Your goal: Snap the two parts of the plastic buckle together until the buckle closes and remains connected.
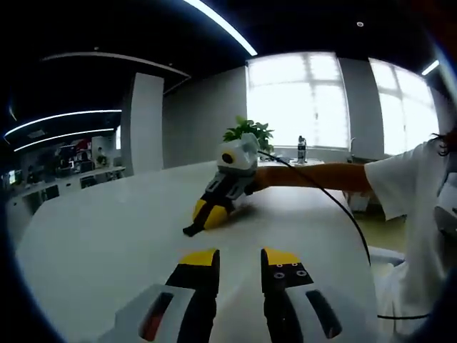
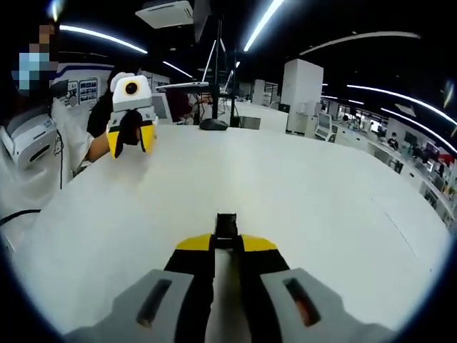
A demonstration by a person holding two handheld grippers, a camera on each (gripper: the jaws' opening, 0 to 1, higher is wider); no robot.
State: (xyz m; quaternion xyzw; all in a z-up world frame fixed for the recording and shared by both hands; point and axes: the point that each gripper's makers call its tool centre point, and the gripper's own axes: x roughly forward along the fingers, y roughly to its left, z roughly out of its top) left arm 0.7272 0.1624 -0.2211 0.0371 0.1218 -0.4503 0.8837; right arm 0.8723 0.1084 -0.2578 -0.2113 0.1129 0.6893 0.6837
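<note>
Table: white top (image 1: 107, 236) runs wide and bare under both grippers, seen in both views.
Left gripper: in the left gripper view its yellow-tipped jaws (image 1: 239, 261) rise from the bottom with a clear gap between them and nothing in it; they hang over the table surface.
Left gripper, other view: it (image 2: 131, 139) appears at upper left in the right gripper view, above the table's far edge, jaws pointing down and a little apart.
Right gripper: in the right gripper view its jaws (image 2: 226, 244) are closed onto a black buckle part (image 2: 226, 227), which sticks out just past the yellow tips.
Right gripper, other view: it (image 1: 208, 214) sits low on the table at mid-frame in the left gripper view, the black piece poking from its tips toward the tabletop.
Person: a forearm (image 1: 314, 176) and white sleeve reach in from the right of the left gripper view.
Background: potted plant (image 1: 250, 131) and a bottle (image 1: 302, 148) stand by bright windows.
</note>
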